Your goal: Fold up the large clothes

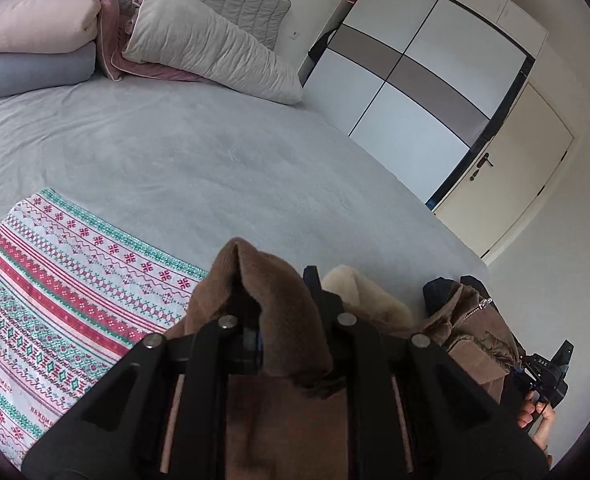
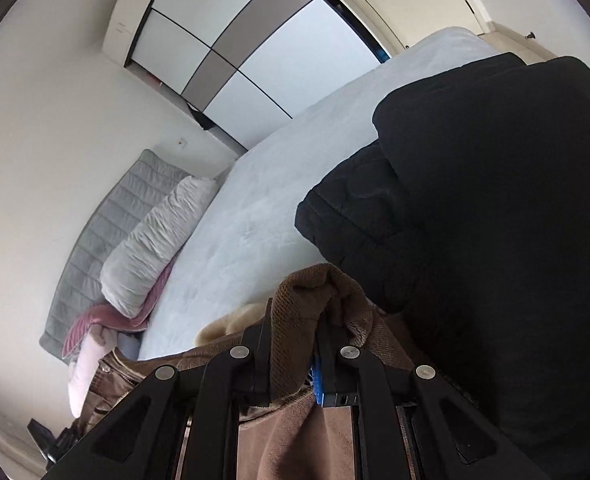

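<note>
I hold a brown jacket [image 1: 291,320] with a cream fleece lining [image 1: 359,288] above the grey bed [image 1: 215,160]. My left gripper [image 1: 283,304] is shut on a fold of the brown fabric, which bulges up between the fingers. My right gripper [image 2: 295,344] is shut on another fold of the same brown jacket [image 2: 307,320]. The right gripper also shows at the lower right of the left wrist view [image 1: 547,372], held by a hand. The jacket hangs between the two grippers; its lower part is hidden.
A patterned red, green and white folded garment [image 1: 55,288] lies on the bed at left. A black padded garment [image 2: 475,220] fills the right of the right wrist view. Pillows [image 1: 199,44] and rolled bedding [image 1: 35,24] sit at the headboard. A wardrobe [image 1: 415,72] and door [image 1: 515,176] stand beyond.
</note>
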`<action>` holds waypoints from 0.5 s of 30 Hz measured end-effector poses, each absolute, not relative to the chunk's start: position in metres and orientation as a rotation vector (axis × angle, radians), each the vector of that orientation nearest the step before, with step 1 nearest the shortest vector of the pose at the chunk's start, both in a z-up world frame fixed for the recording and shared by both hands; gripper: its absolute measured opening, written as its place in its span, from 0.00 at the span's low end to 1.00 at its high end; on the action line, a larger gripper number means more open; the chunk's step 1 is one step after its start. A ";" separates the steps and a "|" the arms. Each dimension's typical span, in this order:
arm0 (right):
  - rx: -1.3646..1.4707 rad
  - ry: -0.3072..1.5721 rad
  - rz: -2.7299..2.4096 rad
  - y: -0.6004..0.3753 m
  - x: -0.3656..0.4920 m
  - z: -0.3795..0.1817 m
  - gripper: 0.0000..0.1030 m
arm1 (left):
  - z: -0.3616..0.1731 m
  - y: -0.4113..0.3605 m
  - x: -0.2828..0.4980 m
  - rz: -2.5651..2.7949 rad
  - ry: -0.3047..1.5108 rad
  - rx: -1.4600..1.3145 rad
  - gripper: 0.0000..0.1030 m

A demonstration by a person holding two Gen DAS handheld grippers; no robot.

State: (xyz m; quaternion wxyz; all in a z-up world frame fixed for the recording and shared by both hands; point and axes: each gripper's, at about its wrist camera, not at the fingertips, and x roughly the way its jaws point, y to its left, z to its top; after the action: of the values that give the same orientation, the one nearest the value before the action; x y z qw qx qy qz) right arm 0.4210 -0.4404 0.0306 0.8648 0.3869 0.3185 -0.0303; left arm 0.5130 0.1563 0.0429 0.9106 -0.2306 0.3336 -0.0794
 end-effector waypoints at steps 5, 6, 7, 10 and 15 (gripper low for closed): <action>0.737 0.784 -0.087 -0.433 0.482 -0.029 0.15 | -0.047 0.160 0.570 -0.086 0.890 -0.551 0.28; 0.720 0.801 -0.085 -0.431 0.487 -0.039 0.17 | -0.063 0.160 0.574 -0.081 0.932 -0.567 0.32; 0.706 0.807 -0.083 -0.429 0.490 -0.046 0.20 | -0.073 0.161 0.573 -0.085 0.939 -0.579 0.34; 0.691 0.796 -0.024 -0.432 0.481 -0.046 0.26 | -0.073 0.166 0.560 -0.146 0.889 -0.584 0.42; 0.637 0.696 0.018 -0.446 0.453 0.002 0.49 | -0.029 0.173 0.520 -0.167 0.753 -0.486 0.80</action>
State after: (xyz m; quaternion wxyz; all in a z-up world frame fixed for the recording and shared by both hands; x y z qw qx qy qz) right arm 0.4534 -0.4461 0.0020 0.8907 0.3069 0.3353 0.0087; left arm 0.5203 0.1727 -0.0287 0.8979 -0.2345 0.3636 -0.0807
